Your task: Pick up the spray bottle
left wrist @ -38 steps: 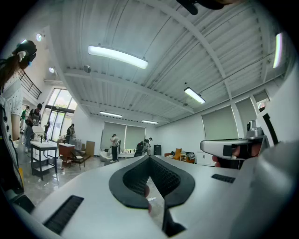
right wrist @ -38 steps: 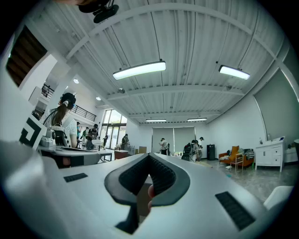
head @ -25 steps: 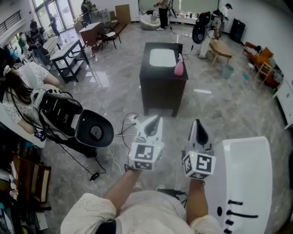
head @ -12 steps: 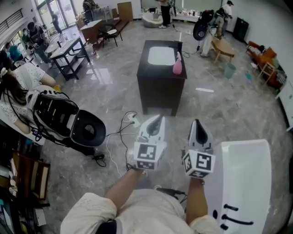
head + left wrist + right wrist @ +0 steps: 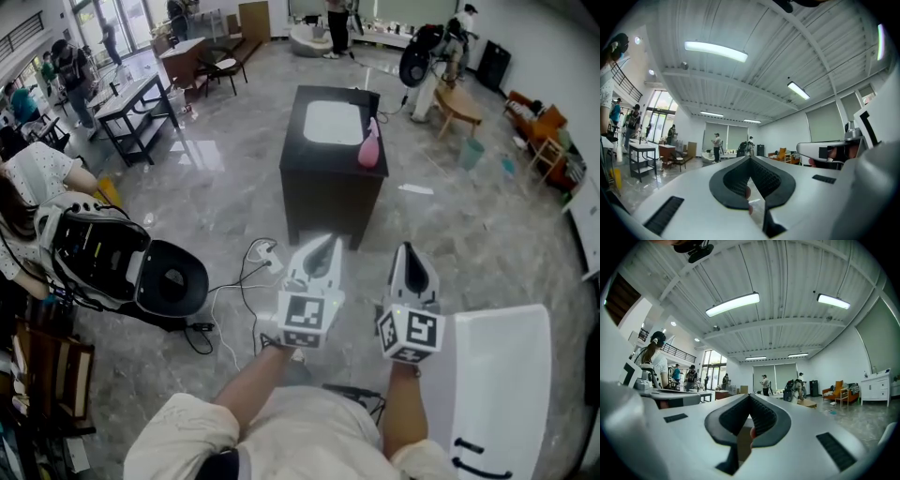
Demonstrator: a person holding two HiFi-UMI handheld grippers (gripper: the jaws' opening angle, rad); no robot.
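Observation:
The pink spray bottle point(image 5: 368, 145) stands upright at the right edge of a black table point(image 5: 330, 192) with a white top, far ahead across the floor. My left gripper point(image 5: 325, 241) and right gripper point(image 5: 407, 249) are held side by side, level, pointing toward that table and well short of it. Both are shut with nothing between the jaws. In the left gripper view a small part of the spray bottle point(image 5: 747, 192) shows through the gap under the closed tips of that gripper point(image 5: 750, 158). The right gripper view shows the spray bottle point(image 5: 753, 433) the same way below its gripper point(image 5: 750, 396).
A black and white machine point(image 5: 112, 258) sits on the floor at left, with cables point(image 5: 234, 286) running toward the table. A white cabinet top point(image 5: 502, 375) is close at right. A person point(image 5: 33, 173) sits at far left. Desks point(image 5: 141, 98) and other people stand at the back.
The view has advanced across the floor: the machine at left has slid toward the left edge, and the white cabinet top sits lower at right. Both grippers stay shut, side by side.

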